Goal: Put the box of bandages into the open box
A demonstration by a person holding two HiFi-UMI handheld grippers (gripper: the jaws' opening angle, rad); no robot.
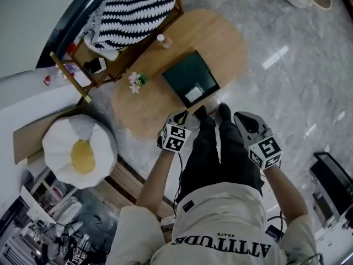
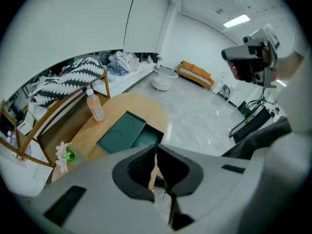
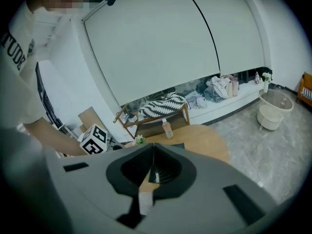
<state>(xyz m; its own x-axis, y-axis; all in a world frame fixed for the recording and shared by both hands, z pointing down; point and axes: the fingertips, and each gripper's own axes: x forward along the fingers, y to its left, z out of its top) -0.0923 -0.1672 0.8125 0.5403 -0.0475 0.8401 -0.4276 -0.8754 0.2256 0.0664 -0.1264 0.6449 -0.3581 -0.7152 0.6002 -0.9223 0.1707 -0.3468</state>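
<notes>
Mistaken identity is the first hazard: neither gripper carries anything, and no view shows a box of bandages plainly. The left gripper (image 2: pixel 156 150) has its jaws pressed together on nothing, and so has the right gripper (image 3: pixel 153 149). Both are held near the person's waist, short of the oval wooden worktop (image 1: pixel 220 43).

On that worktop lies the dark green open box (image 1: pixel 199 90), with its lid (image 1: pixel 186 69) flat against its far side. A pale rectangle (image 1: pixel 194 95) shows at the near end of the open box. It may be the bandage box, lying inside or resting on the rim, but it is too small to tell. The left gripper view hides that spot behind its own jaws. That doubt could lead to reaching for the wrong thing, or to treating the task as unstarted when it may be finished.

A second risk, in my judgement, is a knock. The plastic bottle (image 1: pixel 164 40) and the little flower pot (image 1: pixel 135 81) share the worktop, and the upright bottle would tip easily under a sweeping arm. The jaws would also have to part before any grasp, or they would merely shove the target.

The pale rectangle's long axis seems to run along the open box's near edge, from lower left up to the right in the head view. Which end leads I cannot tell.
</notes>
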